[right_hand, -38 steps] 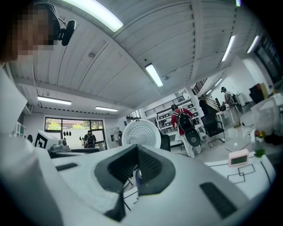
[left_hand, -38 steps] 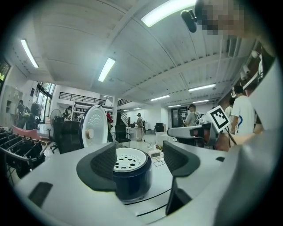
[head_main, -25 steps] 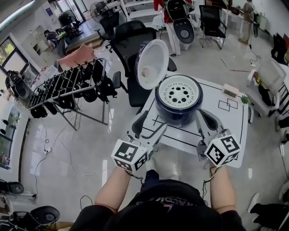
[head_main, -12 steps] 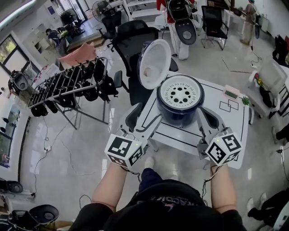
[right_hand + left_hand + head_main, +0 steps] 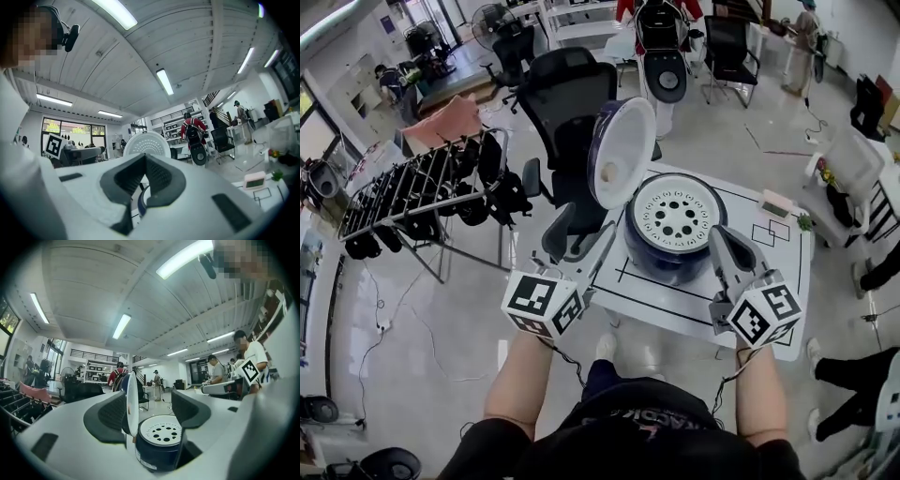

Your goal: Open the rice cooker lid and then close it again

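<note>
Jaws on your left gripper (image 5: pixel 581 242) are closing from a wide gap and hold nothing; the rice cooker (image 5: pixel 667 264) only shows through that gap, well ahead of the pads. Jaws on your right gripper (image 5: pixel 722 242) are clenched together and empty, with the tips near the cooker's right side; no view shows them touching it. The cooker stands on the white worktop (image 5: pixel 769 277), toward its far left part. The lid (image 5: pixel 623 150) stands upright on its hinge at the far left of the pot, pale inner face turned to the pot, and the round inner plate (image 5: pixel 675 214) with its holes is exposed. Judge the opening step complete and the closing step now in hand. Your left gripper sits off the worktop's left edge, near the lid but apart from it, and sees the lid almost edge-on. The next move likely calls for reaching to the lid's upper rim or dark outer face, then pressing it over and down onto the pot until it seats. Expect the light cooker to slide under that push; the right gripper may need to steady the body.
</note>
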